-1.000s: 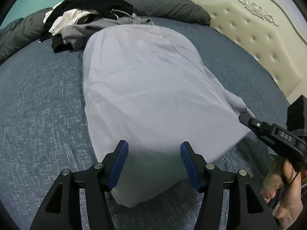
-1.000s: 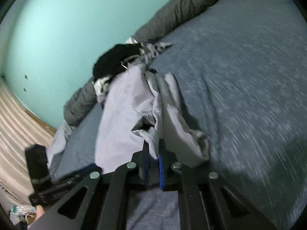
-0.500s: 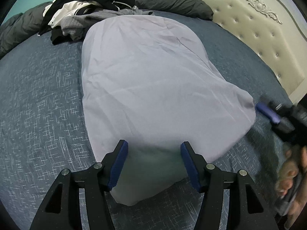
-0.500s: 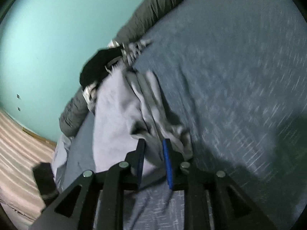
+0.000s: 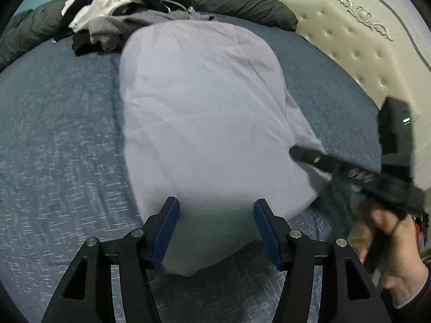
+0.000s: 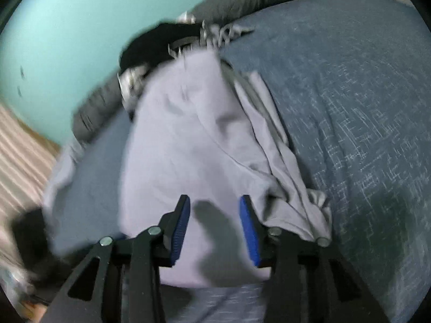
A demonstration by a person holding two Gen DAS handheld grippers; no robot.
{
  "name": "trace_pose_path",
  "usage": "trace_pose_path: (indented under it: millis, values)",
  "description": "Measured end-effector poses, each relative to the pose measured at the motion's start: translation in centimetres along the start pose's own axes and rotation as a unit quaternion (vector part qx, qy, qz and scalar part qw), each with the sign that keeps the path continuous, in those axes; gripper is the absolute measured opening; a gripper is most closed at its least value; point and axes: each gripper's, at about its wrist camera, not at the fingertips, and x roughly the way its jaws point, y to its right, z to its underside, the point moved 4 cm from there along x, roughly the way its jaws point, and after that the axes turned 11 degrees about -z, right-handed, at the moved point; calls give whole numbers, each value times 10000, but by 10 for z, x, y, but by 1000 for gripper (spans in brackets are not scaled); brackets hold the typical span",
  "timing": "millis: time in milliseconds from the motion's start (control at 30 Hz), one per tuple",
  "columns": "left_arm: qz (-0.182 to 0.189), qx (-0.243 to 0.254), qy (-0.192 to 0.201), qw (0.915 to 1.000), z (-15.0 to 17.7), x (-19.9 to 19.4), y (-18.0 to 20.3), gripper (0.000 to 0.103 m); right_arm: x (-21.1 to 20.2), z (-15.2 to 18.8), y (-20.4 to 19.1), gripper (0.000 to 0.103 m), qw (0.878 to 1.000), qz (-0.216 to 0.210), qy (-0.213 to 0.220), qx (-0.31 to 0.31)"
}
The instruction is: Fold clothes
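Note:
A pale lilac garment [image 5: 204, 123] lies spread flat along the blue bed, its near end under my left gripper [image 5: 214, 223]. That gripper stands open, blue pads wide apart above the cloth, nothing pinched. My right gripper [image 6: 215, 228] is open too, hovering over the garment's [image 6: 188, 145] near right corner, with a rumpled fold [image 6: 285, 167] of the cloth just to its right. In the left wrist view the right gripper [image 5: 299, 153] shows as a dark blurred bar at the garment's right edge, held by a hand [image 5: 393, 245].
A heap of black, white and grey clothes [image 5: 124, 13] sits at the far end of the bed, with dark grey pillows [image 5: 237, 2] behind. A cream tufted headboard [image 5: 358, 43] runs along the right. The blue bedspread [image 5: 54, 134] stretches left; a teal wall [image 6: 80, 27] stands beyond.
My right gripper was shut on the garment's bunched edge; it has opened and let the cloth drop. The garment now lies flatter. The left gripper has stayed open over the near end.

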Motion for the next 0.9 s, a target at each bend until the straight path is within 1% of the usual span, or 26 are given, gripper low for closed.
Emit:
trace_pose_path:
  millis: [33,100,167,233,300,367,400,433,467,500,567,700,767,800,900]
  values:
    - [-5,-103,17,9999,0,-2,-6,62,7,3,3,23,9996,171,-156,-176]
    - [-2,-353,8,9994,1,-5,-21,62,11,4,11,20,9992,145,-345,-172]
    - [7,-547,-23,9985,1,-7,-35,62,9,2,20,6,9991,95,-418,62]
    - [29,-610,-37,9981,0,-7,-42,62,6,-2,23,5,9986,40,-497,192]
    - [158,-713,-96,9973,-2,-4,-47,62,-3,-6,16,5,9987,124,-498,44]
    - [323,-847,-160,9958,-5,1,-48,62,-13,-12,11,9,9994,100,-321,-18]
    - [407,-915,-193,9948,-7,4,-48,62,-19,-15,8,9,9997,88,-232,-50]
    - [435,-934,-182,9945,-9,4,-46,62,-24,-17,5,10,9998,80,-144,-82]
    - [448,-941,-159,9944,-11,5,-44,62,-27,-20,2,12,9998,115,-75,-136]
    - [462,-947,-137,9943,-13,5,-42,62,-29,-21,-3,16,9996,75,-56,-251]
    - [463,-948,-102,9944,-17,6,-38,62,-32,-24,-12,29,9988,-4,-23,-480]
    - [362,-924,-130,9950,-23,15,-33,62,-18,-37,-28,36,9961,-193,-123,-853]
    - [324,-942,-168,9949,-25,20,-32,62,-10,-46,-33,41,9946,-161,-172,-1009]
    - [316,-953,-179,9948,-26,23,-31,62,-5,-51,-36,41,9938,-140,-202,-1085]
    - [303,-954,-159,9948,-25,26,-36,63,11,-50,-26,41,9911,108,-475,-1236]
